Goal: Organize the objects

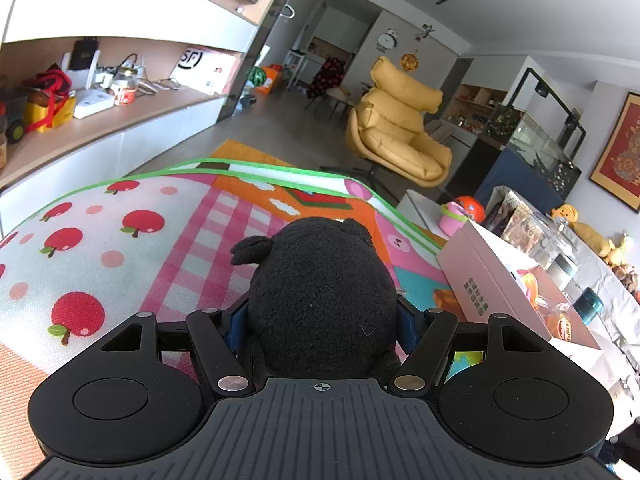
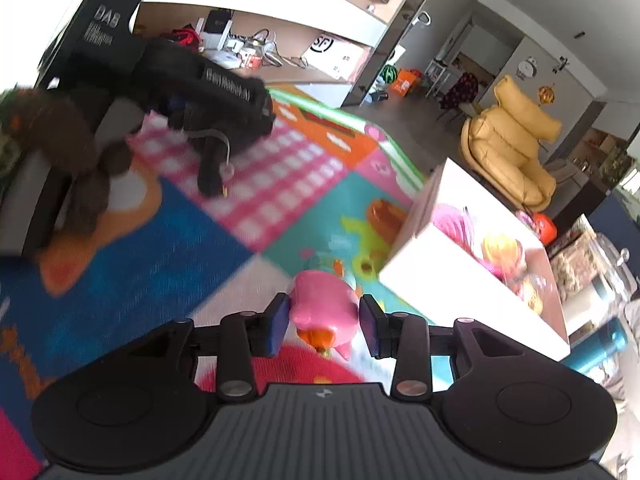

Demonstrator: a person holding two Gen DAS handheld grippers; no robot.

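My left gripper [image 1: 320,320] clamps a black plush toy [image 1: 320,296] above the play mat [image 1: 160,240].
My right gripper [image 2: 324,320] gapes around a pink toy [image 2: 324,312] on the mat; box [image 2: 440,264] at two o'clock.

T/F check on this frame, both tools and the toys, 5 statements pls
1. The left tool is shut on the black plush toy. True.
2. The right tool is clamped on the pink toy. False: its fingers stand open on either side of the toy, apart from it.
3. The pink toy lies on the colourful play mat. True.
4. The pink box is to the left of the black plush toy in the left wrist view. False: it is to the right.
5. The yellow armchair stands on the play mat. False: it stands on the bare floor beyond the mat.
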